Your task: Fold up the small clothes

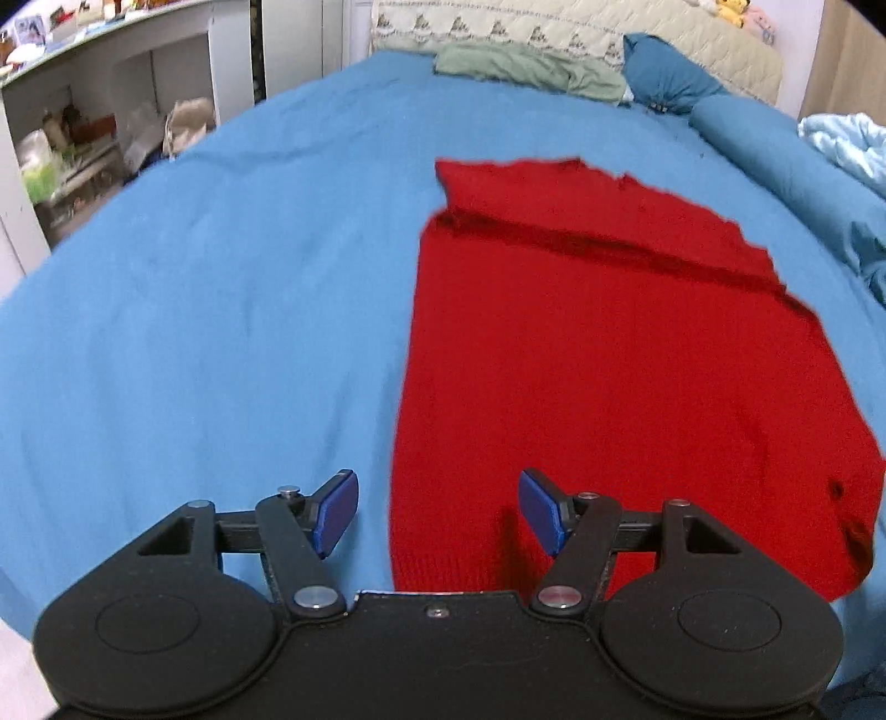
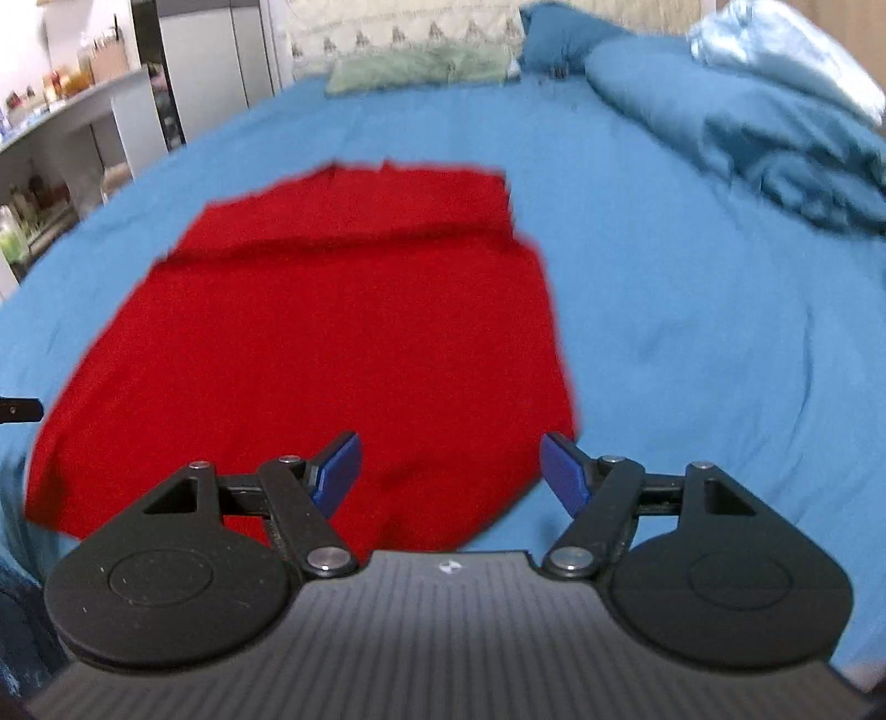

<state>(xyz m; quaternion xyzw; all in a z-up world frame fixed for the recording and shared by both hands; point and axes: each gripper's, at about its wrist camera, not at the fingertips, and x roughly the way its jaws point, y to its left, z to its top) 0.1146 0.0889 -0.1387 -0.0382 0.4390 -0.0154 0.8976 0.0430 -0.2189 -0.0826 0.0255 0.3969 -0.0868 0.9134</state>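
Note:
A red knit garment (image 1: pixel 581 360) lies flat on the blue bed sheet (image 1: pixel 221 304), with a folded band across its far end. My left gripper (image 1: pixel 437 512) is open and empty, hovering over the garment's near left corner. In the right wrist view the same red garment (image 2: pixel 343 332) fills the middle left. My right gripper (image 2: pixel 451 471) is open and empty, above the garment's near right corner. A bit of the left gripper shows at the left edge of the right wrist view (image 2: pixel 19 410).
A green folded cloth (image 1: pixel 526 69) and a blue pillow (image 1: pixel 670 72) lie at the bed's head by the quilted headboard (image 1: pixel 554 33). A rumpled blue duvet (image 2: pixel 775 144) is heaped at the right. White shelves with clutter (image 1: pixel 83 138) stand to the left of the bed.

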